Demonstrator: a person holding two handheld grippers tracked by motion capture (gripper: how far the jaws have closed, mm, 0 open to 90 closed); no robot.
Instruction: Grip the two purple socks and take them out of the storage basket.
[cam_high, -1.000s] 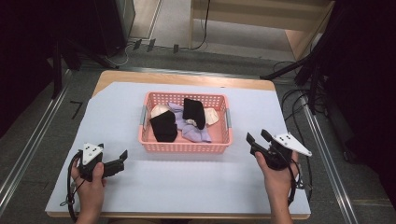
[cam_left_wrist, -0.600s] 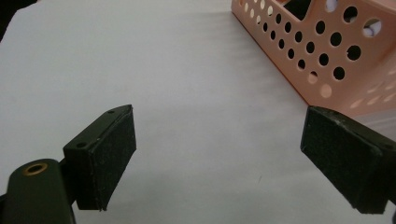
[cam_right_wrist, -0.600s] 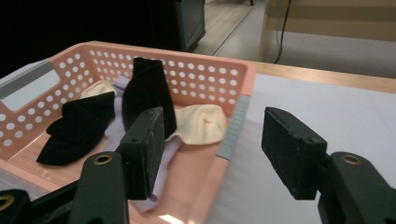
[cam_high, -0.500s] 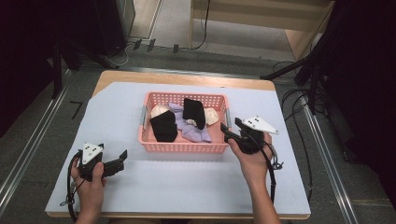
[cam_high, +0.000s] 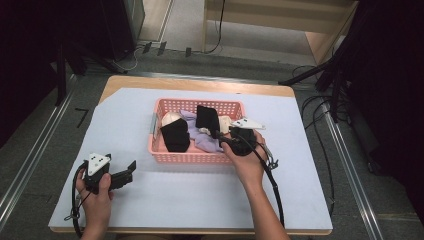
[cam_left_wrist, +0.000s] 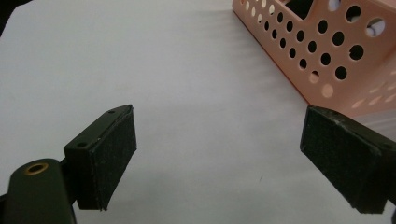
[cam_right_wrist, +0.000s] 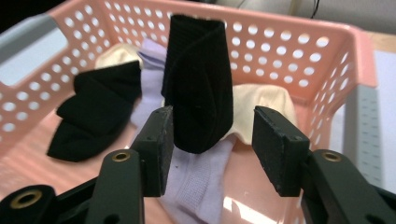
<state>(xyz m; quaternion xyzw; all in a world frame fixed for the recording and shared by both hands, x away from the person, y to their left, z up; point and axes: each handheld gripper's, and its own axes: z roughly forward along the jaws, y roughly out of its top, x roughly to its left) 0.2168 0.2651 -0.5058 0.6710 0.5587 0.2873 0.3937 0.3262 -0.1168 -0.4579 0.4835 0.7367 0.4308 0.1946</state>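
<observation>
right fingers (cam_right_wrist: 280, 149) spread around black sock (cam_right_wrist: 200, 84) in basket (cam_high: 165, 155); left fingers (cam_left_wrist: 109, 154) spread.

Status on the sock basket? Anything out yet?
Done: nothing visibly out; the table holds no socks. In hand: right gripper is open inside the pink basket, jaws either side of the rolled black sock, not closed. Left gripper open over the table beside the basket. Left: black sock, lavender sock and cream sock, all in the basket.

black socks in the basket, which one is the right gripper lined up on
The rolled black sock standing between the open right gripper jaws, over the lilac sock. The other black sock lies flat, farther left.
</observation>
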